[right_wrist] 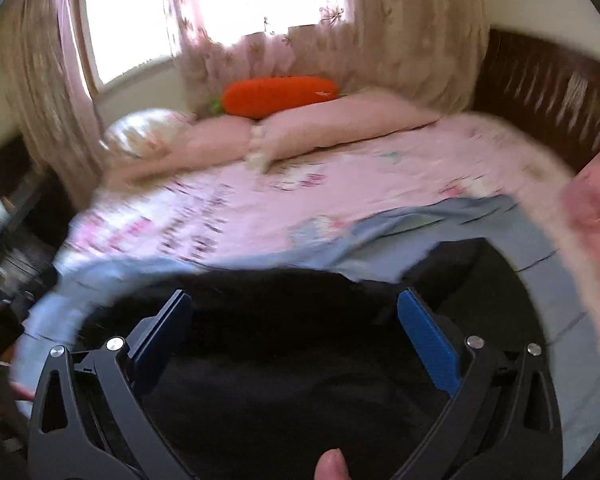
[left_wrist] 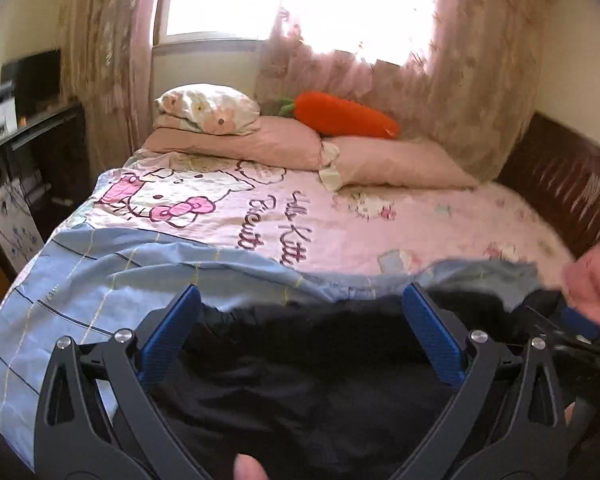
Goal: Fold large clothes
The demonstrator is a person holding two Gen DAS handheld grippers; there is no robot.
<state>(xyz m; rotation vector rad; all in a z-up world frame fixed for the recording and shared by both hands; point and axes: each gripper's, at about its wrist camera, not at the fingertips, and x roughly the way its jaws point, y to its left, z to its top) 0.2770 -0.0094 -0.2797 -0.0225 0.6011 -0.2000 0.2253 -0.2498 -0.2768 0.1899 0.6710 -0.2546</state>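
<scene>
A black garment [left_wrist: 300,360] lies on a light blue checked sheet [left_wrist: 100,272] at the near end of the bed. My left gripper [left_wrist: 300,300] is open, its blue-padded jaws wide apart above the garment, holding nothing. In the right wrist view the same black garment [right_wrist: 292,340] fills the lower middle, and my right gripper [right_wrist: 294,304] is also open over it, empty. The right wrist view is motion-blurred. The right gripper's blue pad [left_wrist: 580,320] shows at the right edge of the left wrist view.
A pink Hello Kitty bedspread [left_wrist: 340,216] covers the bed. Pink pillows [left_wrist: 396,160] and an orange carrot plush [left_wrist: 344,116] lie at the far end under curtains. A dark wooden bed rail [left_wrist: 560,184] runs on the right, a dark desk [left_wrist: 32,132] stands on the left.
</scene>
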